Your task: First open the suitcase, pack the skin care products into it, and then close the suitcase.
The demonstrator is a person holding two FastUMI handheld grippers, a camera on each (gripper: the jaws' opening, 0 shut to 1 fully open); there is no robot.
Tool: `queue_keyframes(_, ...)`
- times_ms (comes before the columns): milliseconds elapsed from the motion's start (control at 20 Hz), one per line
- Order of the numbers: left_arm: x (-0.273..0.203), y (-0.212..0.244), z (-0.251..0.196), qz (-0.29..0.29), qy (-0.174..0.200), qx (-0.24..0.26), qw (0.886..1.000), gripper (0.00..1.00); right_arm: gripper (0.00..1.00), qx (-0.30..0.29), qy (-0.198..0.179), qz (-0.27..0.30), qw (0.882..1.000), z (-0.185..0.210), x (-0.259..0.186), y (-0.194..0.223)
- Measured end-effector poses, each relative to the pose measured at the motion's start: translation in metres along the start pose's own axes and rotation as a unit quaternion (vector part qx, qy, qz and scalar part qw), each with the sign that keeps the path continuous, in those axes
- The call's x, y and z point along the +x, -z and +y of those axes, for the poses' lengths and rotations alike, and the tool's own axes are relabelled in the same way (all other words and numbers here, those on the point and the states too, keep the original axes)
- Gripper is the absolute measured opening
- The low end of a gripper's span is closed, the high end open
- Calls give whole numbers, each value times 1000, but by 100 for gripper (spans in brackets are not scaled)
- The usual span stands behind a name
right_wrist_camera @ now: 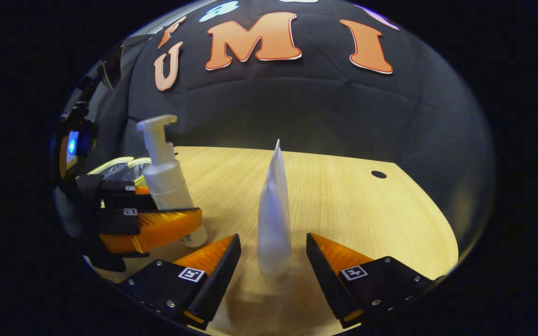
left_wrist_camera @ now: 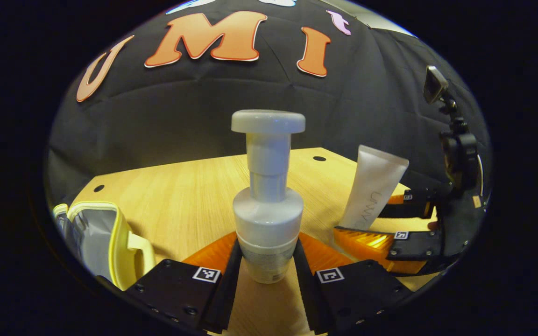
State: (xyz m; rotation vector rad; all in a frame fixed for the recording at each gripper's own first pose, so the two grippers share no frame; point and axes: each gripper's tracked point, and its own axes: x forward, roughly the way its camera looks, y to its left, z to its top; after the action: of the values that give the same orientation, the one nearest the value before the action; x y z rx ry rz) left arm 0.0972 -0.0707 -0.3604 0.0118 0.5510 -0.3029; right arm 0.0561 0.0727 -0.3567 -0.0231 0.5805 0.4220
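Two items still out on the table (left_wrist_camera: 194,196), both standing upright, none packed as far as visible. Left gripper (left_wrist_camera: 267,266) closed around the pump bottle (left_wrist_camera: 267,210) w/ both fingers pressing its lower body; bottle base looks down on the wood, so prob not lifted yet. Right gripper (right_wrist_camera: 273,261) open, straddling the tube (right_wrist_camera: 274,214), gaps either side, no contact. Rel. to the bottle: tube just to its right, suitcase (left_wrist_camera: 105,238) to its left near the table edge, unzipped, grey lining showing, so step 1 looks done. Can't see inside it well enough to say if anything's in there. Left to do: squeeze tube, carry both over to suitcase, drop in, close it.
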Motion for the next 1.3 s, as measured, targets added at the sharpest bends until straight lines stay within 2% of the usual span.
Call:
queue_keyframes(50, -4, -7, 5, -3, -4, -2, 1000, 60, 77, 2, 3, 5, 1000, 1, 3, 0)
queue_keyframes(150, -11, -19, 13, -8, -10, 0, 1000, 60, 66, 4, 9, 9, 1000, -1, 9, 3)
queue_keyframes(250, -18, -32, 22, -16, -19, 4, 1000, 60, 47, 3, 16, 10, 1000, -3, 13, 3)
queue_keyframes(300, -22, -37, 26, -18, -24, 4, 1000, 60, 49, 8, 16, 15, 1000, -2, 12, 5)
queue_keyframes(400, -34, -50, 33, -27, -32, -1, 999, 60, 46, 15, 11, 19, 1000, 1, 9, 2)
queue_keyframes(500, -44, -61, 44, -32, -42, -1, 999, 60, 37, 6, 12, 13, 1000, 3, 3, -14)
queue_keyframes(550, -52, -67, 50, -32, -48, 3, 998, 58, 42, 4, 13, 11, 1000, 7, 0, -23)
queue_keyframes(600, -61, -74, 57, -33, -55, 5, 998, 61, 42, 5, 11, 10, 1000, 14, -6, -33)
queue_keyframes(1000, -145, -114, 127, -33, -80, 12, 996, 60, 42, -15, 18, -28, 999, 58, -50, -119)
queue_keyframes(1300, -173, -107, 181, -16, -86, 0, 996, 60, 42, -3, 40, -35, 999, 86, -65, -142)
